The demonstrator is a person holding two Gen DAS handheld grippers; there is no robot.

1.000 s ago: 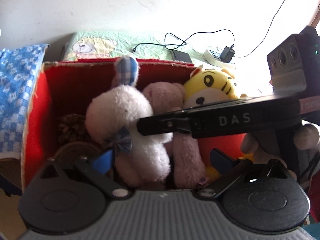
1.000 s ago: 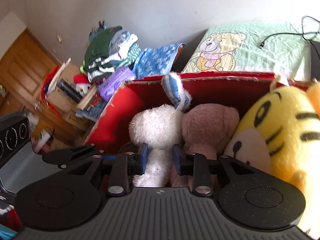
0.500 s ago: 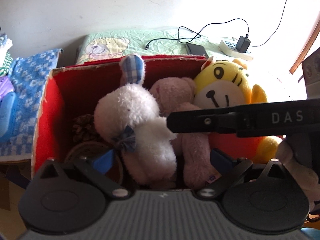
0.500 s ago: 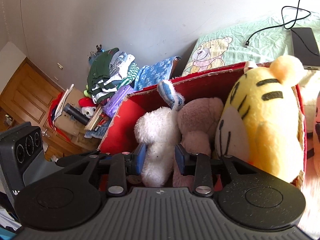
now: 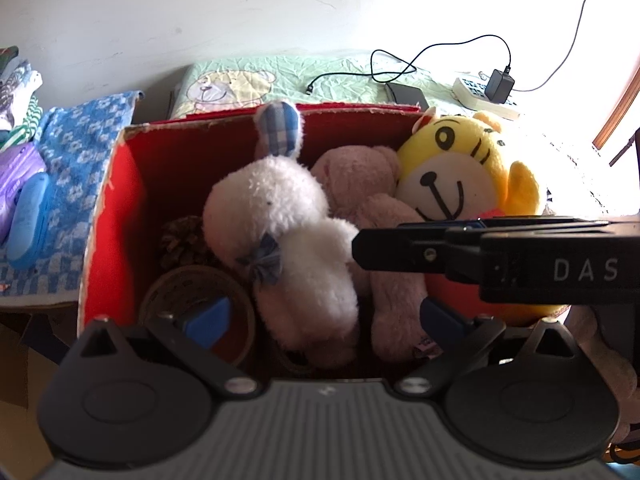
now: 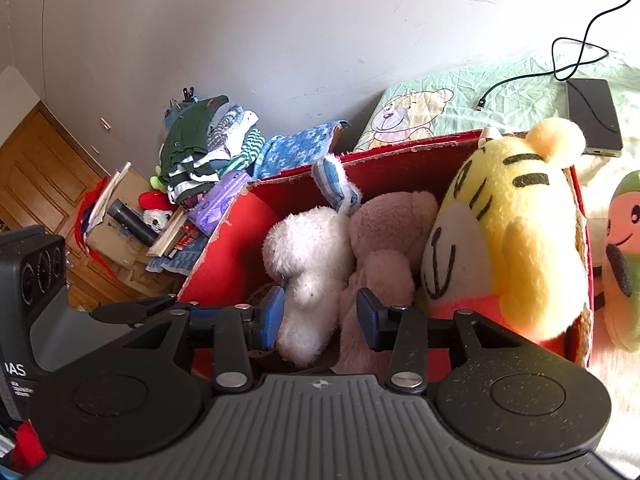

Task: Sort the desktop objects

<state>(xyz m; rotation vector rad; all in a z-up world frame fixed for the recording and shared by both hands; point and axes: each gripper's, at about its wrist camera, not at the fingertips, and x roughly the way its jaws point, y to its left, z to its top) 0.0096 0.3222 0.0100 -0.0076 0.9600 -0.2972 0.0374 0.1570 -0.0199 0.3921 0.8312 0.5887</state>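
Left gripper [image 5: 320,318] agape; right gripper [image 6: 320,316] parted

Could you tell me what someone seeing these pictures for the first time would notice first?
Most likely the red box crammed with soft toys: a white bunny on the left, a pink bear in the middle and a bright yellow tiger on the right. The right gripper hangs over them with jaws apart, and the left gripper is open too. A green-and-orange plush sits outside the box, beside its right wall.

White plush rabbit [image 5: 288,236], pink bear [image 5: 372,216], yellow tiger [image 5: 460,176] inside red box [image 5: 116,208]
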